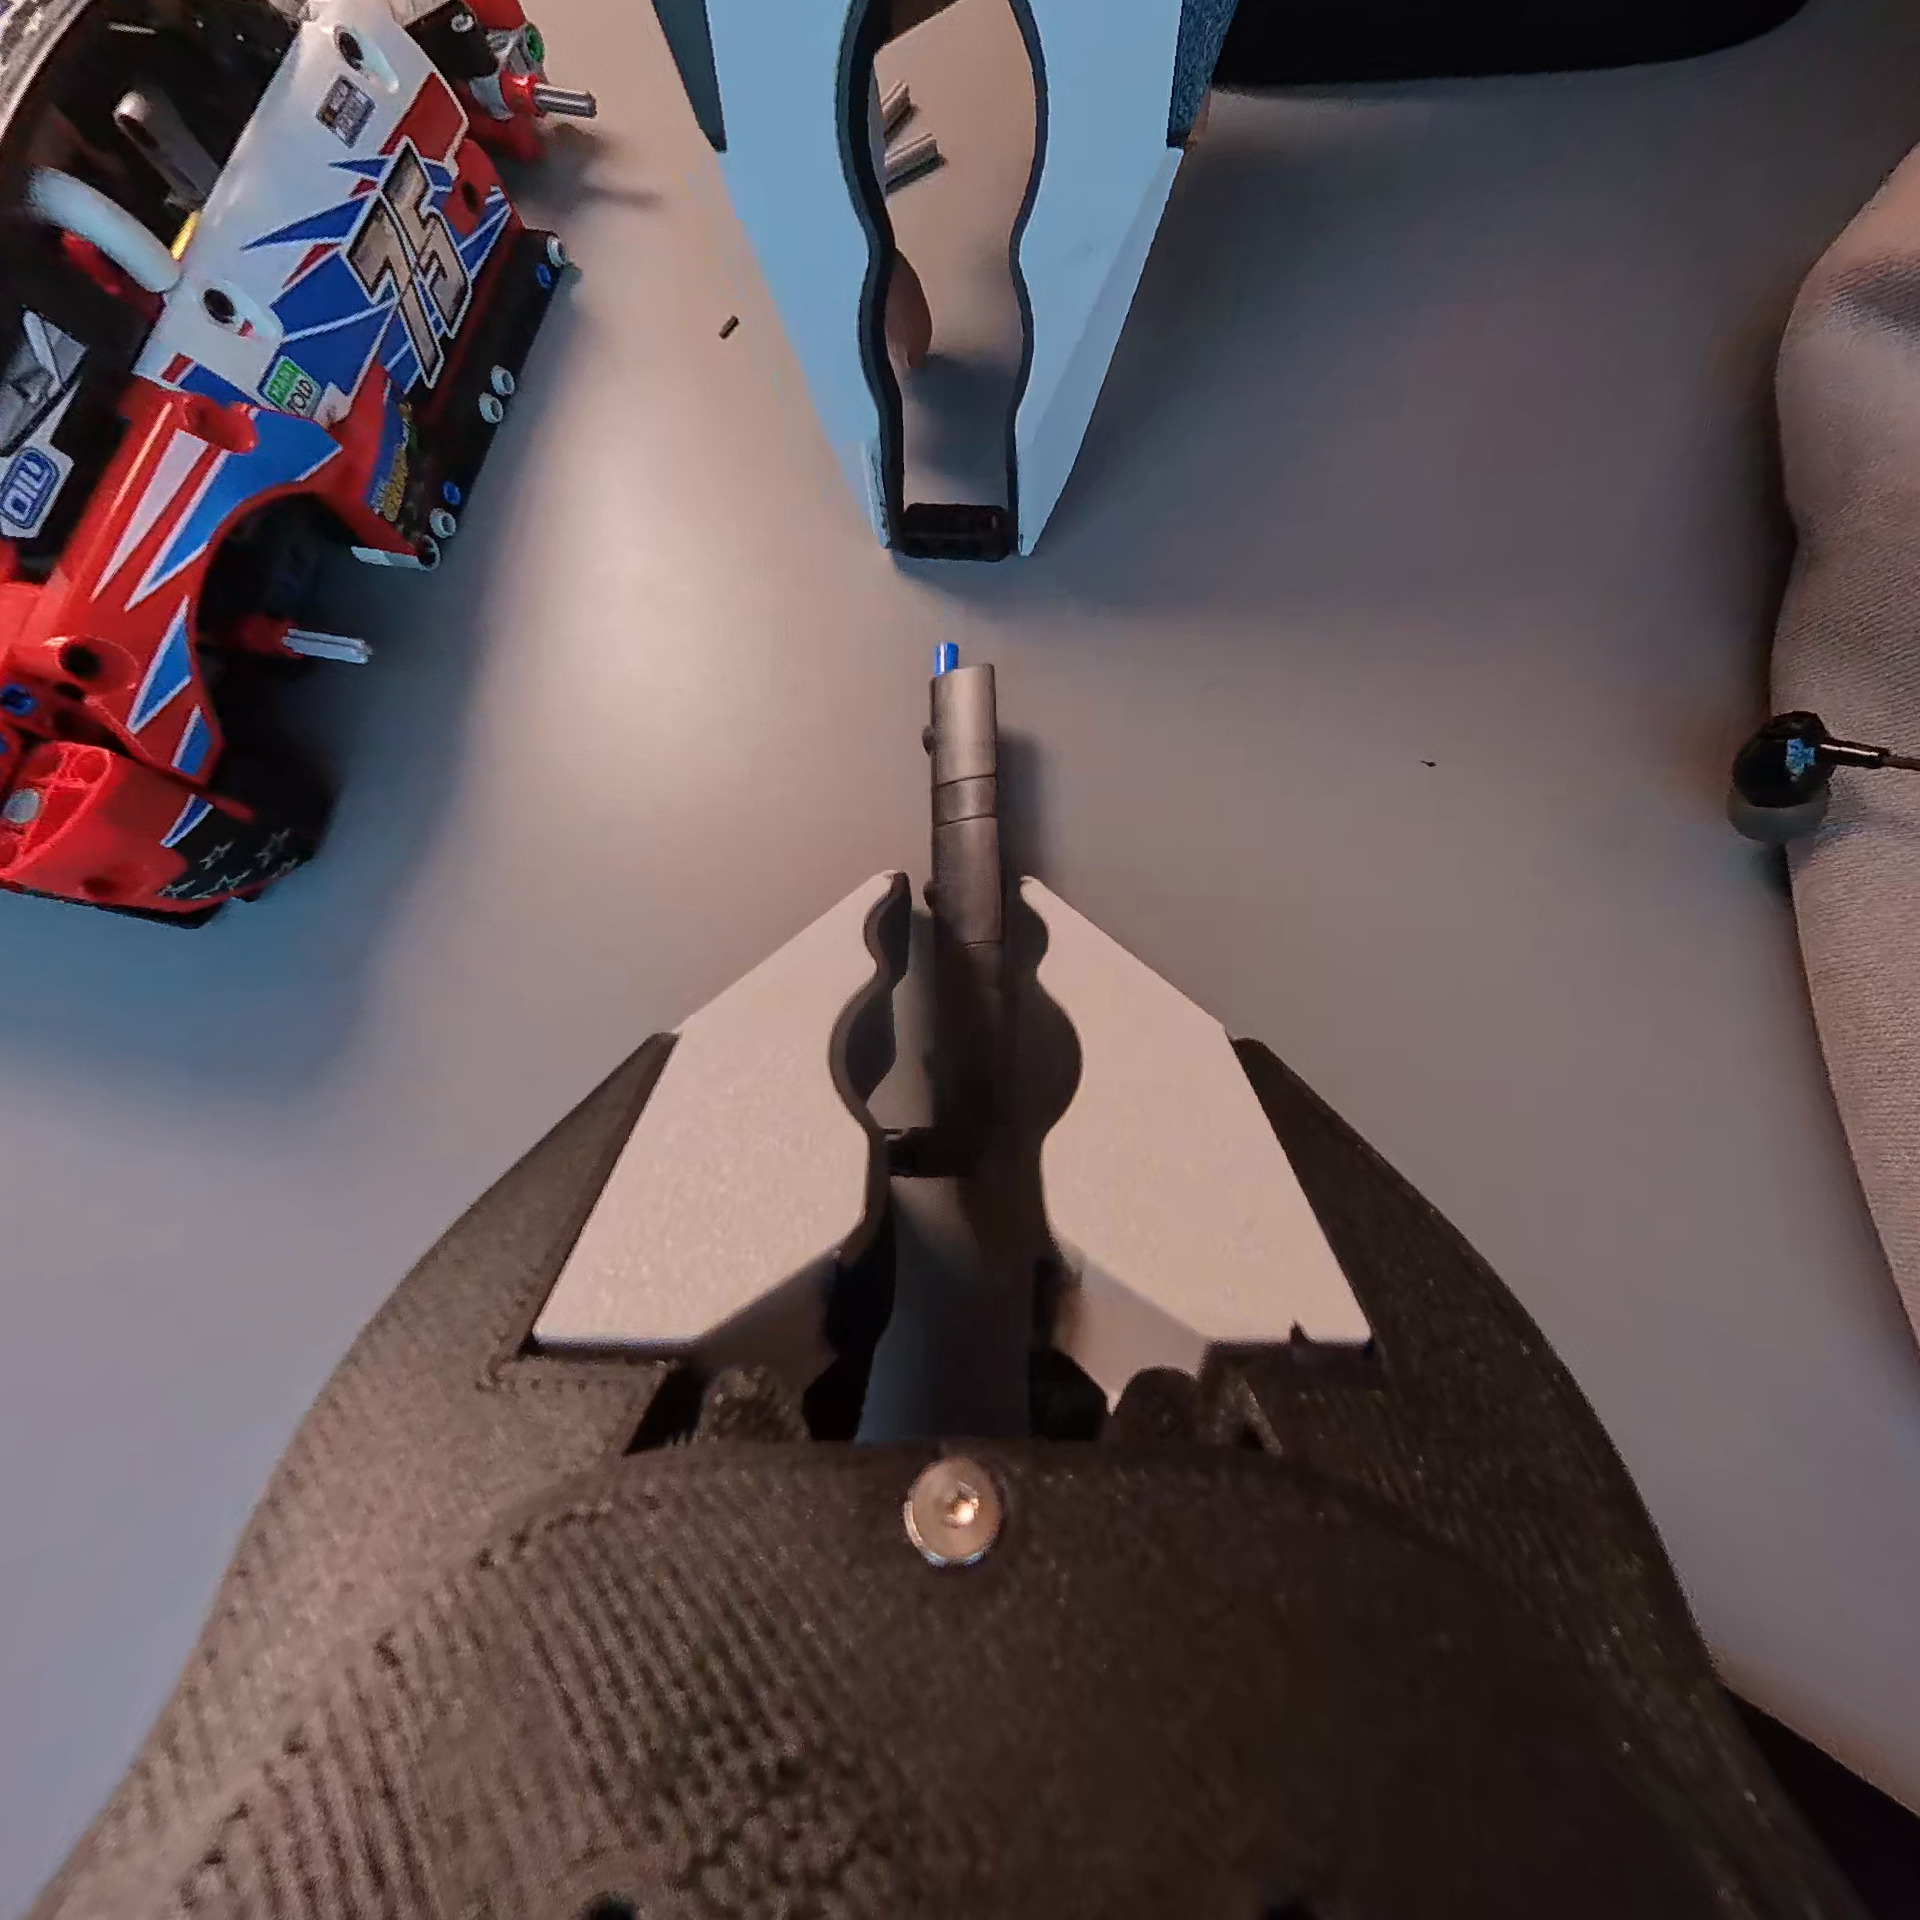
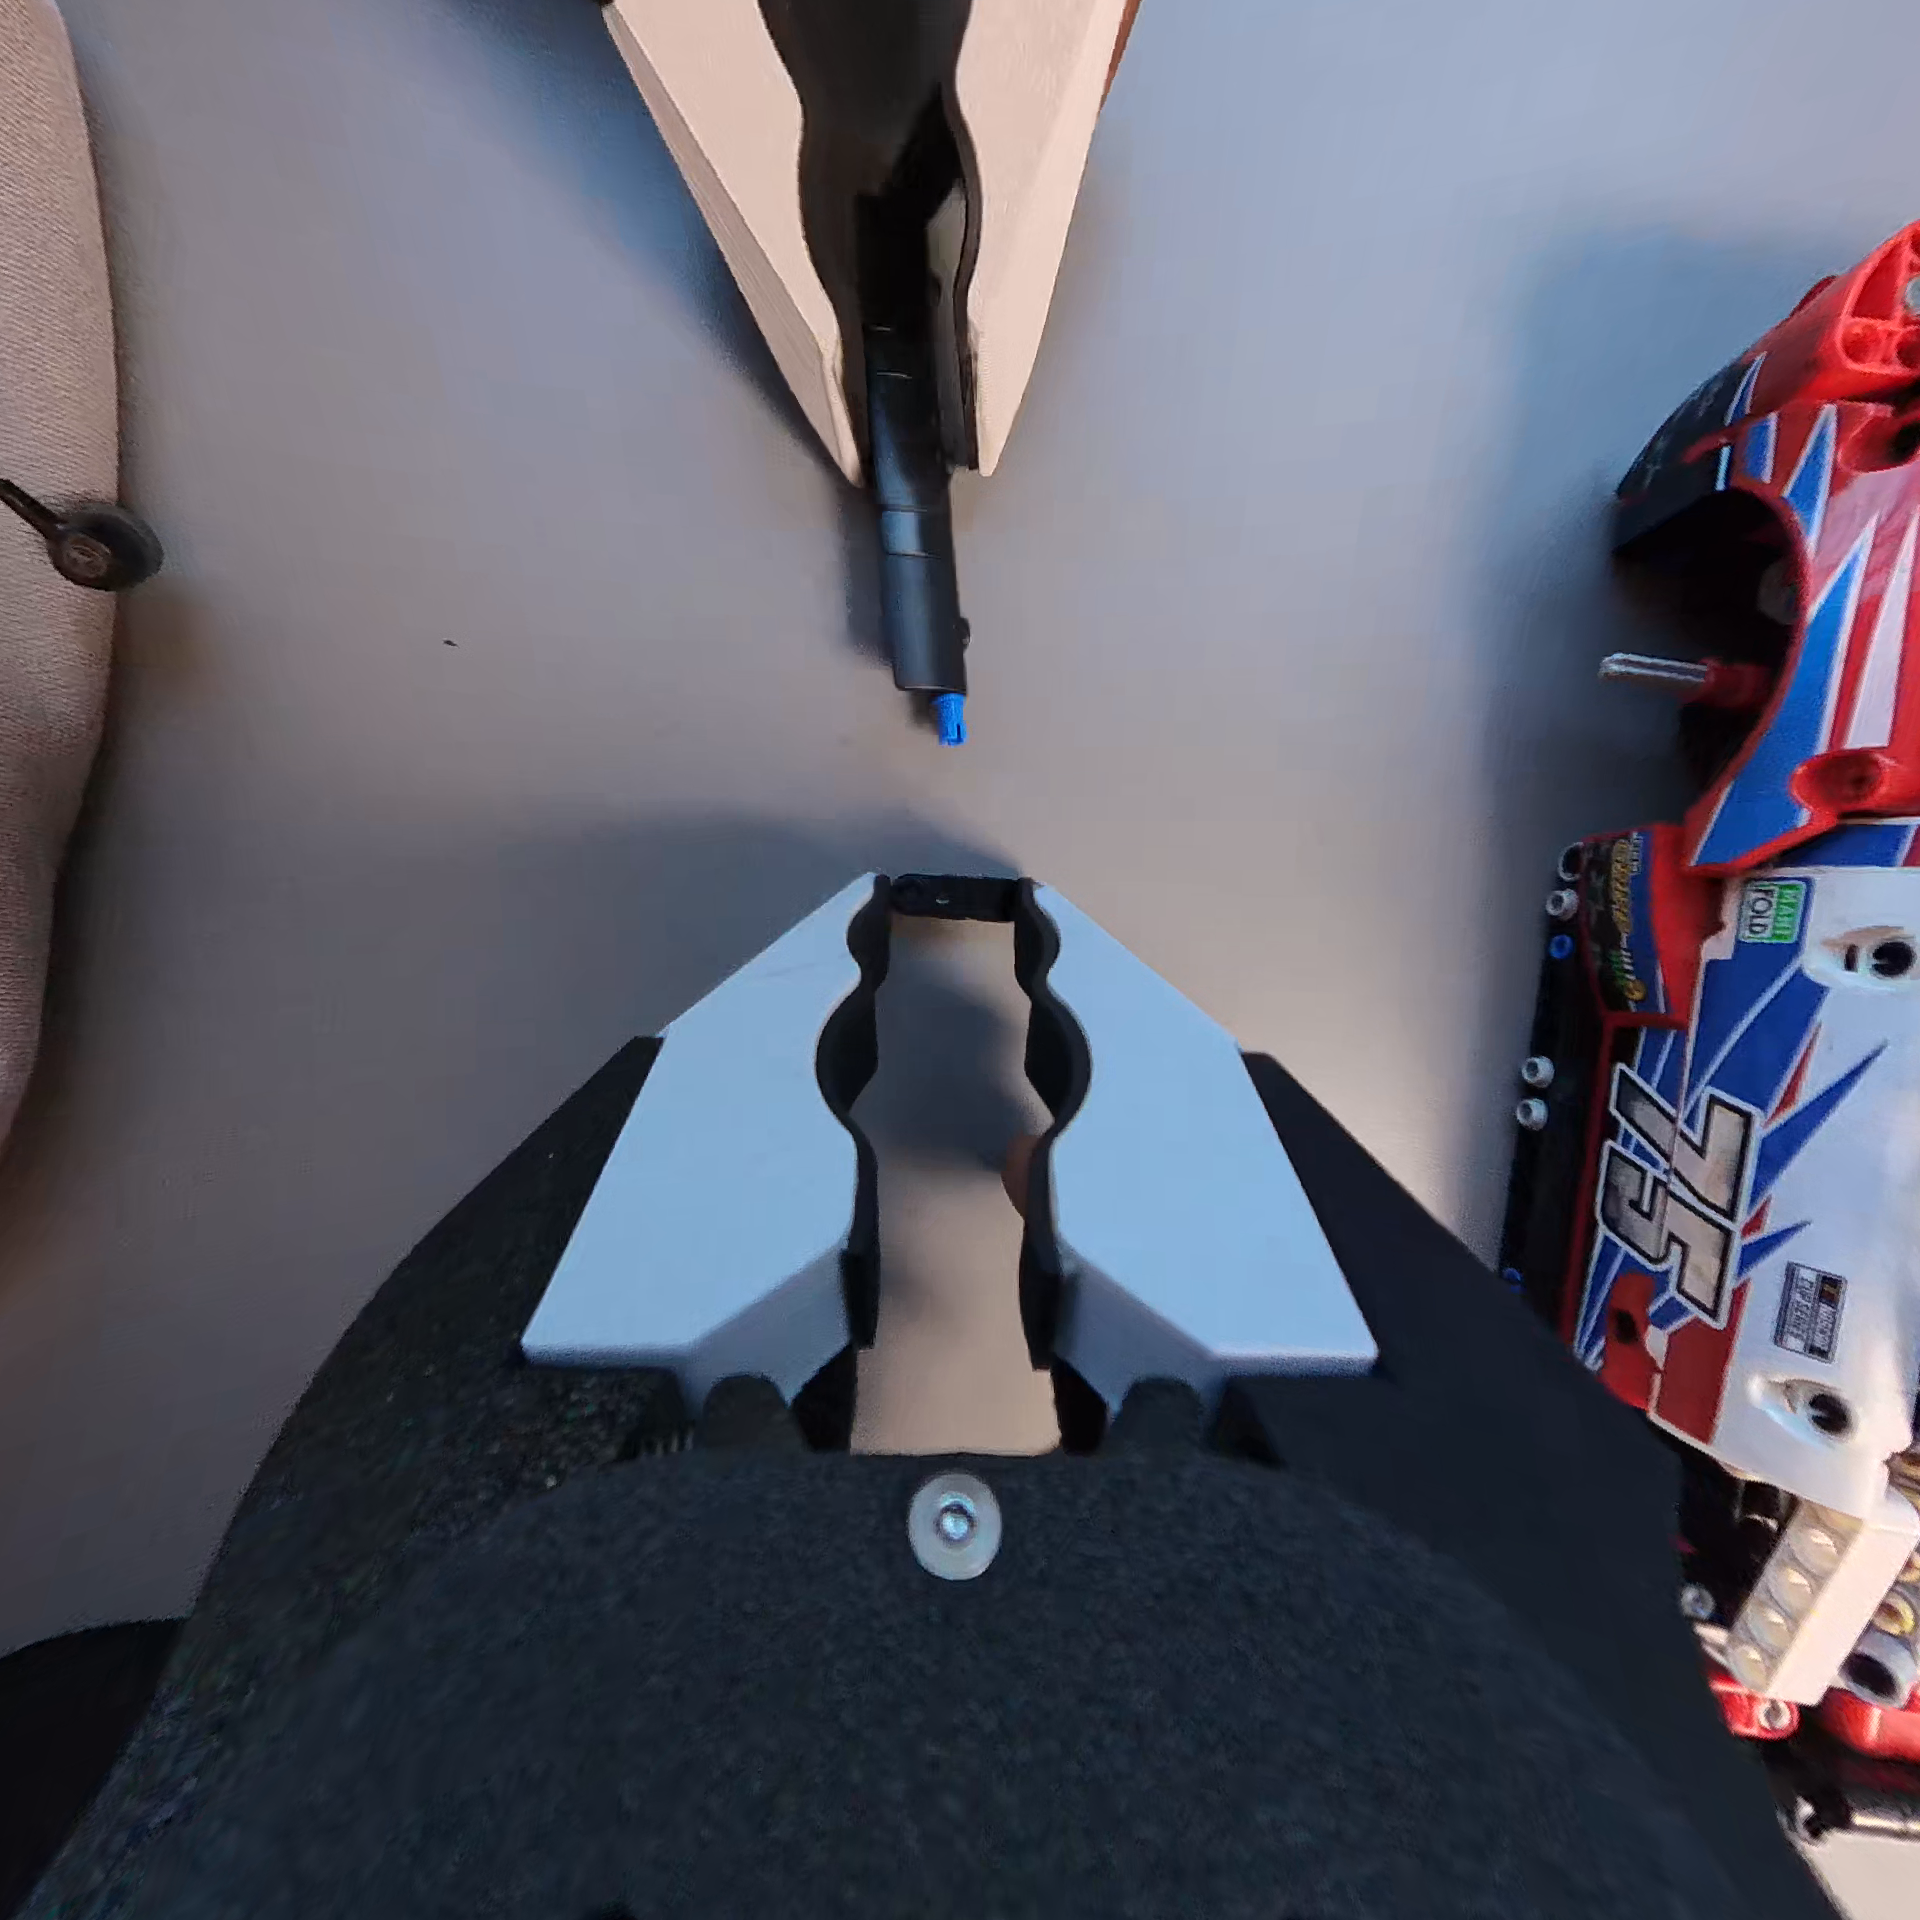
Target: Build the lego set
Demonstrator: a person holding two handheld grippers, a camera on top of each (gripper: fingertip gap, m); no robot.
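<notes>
The left gripper [image 1: 961,894] is clenched on a dark rod-like assembly [image 1: 964,800], a stack of black sleeves on an axle with a blue pin [image 1: 943,657] poking from its far end toward twelve o'clock in the left wrist view. The jaws grip it low on the shaft, so most of its length sticks out past the tips. The right gripper [image 2: 954,891] faces it tip to tip and pinches a small black piece [image 2: 954,896] crosswise between its very tips; behind that piece the jaws stand apart. In the right wrist view the pin [image 2: 948,719] sits just short of the black piece, near but not touching. These parts look like hard, light, smooth plastic: stiff enough not to bend, but likely to twist or slip if pinched at an edge, and the stacked sleeves could slide along the axle if pushed from the end. A hold square across the flat sides of the small piece, with the rod gripped close behind its sleeves, seems safest for a straight push-fit. Farther out, the red, white and blue race car [image 1: 229,447] lies at about ten o'clock in the left wrist view and three o'clock in the right, well apart from both grippers on the grey table [image 1: 1351,644]. A beige cushion [image 1: 1849,623] edges the table at three o'clock.
</notes>
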